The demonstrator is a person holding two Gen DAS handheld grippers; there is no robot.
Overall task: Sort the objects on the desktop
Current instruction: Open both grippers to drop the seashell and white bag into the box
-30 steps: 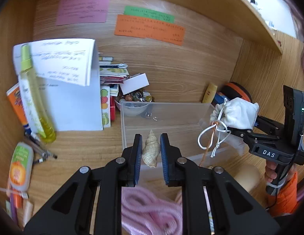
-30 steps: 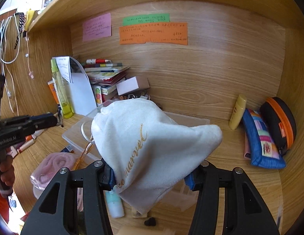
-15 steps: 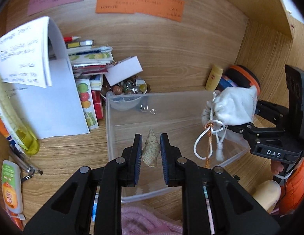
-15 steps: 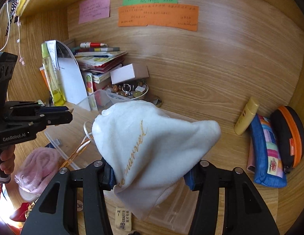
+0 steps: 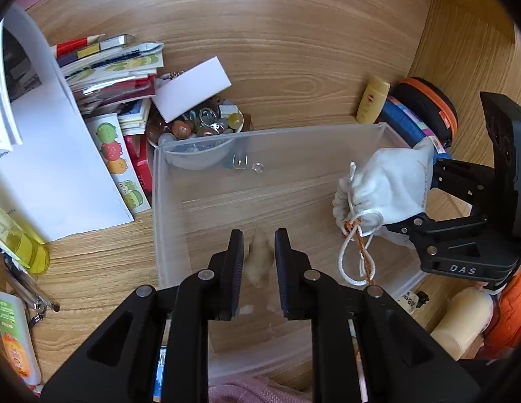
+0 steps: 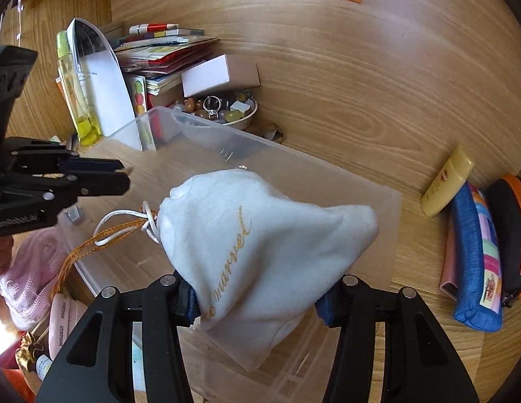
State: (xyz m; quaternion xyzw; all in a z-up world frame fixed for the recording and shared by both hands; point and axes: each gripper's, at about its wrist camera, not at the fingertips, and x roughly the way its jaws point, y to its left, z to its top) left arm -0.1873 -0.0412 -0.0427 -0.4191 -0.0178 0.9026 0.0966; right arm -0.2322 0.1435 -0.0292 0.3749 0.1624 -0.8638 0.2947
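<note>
Both tongs work over the same clear plastic bin (image 5: 166, 201). We hold the left gripper (image 5: 258, 258) above the bin's near half with its fingers slightly parted. The seashell (image 5: 258, 262) appears between them as a blurred tan shape, with a narrow gap visible on each side. We judge that the grip has let go and the shell is dropping toward the bin floor, though the blur prevents a firm reading of contact. The position over the open interior suits a release, since anything let go there lands inside the walls.

We hold the right gripper (image 6: 257, 299) clenched on the base of the white drawstring pouch (image 6: 267, 235). The pouch hangs over the bin's right portion, neck pointing toward the left gripper. Its white cord and orange braided cord (image 6: 92, 241) trail down over the bin's near wall. We judge that the pouch is carried bottom-first so its closed neck stays clear of the fingers.

Outside the bin, a bowl of beads and rings (image 5: 196, 127) sits against the far wall. A stack of books and papers (image 5: 106, 67) lies farther left. A yellow tube (image 5: 373, 99) and striped pencil case (image 6: 475, 262) rest well apart to the right.
</note>
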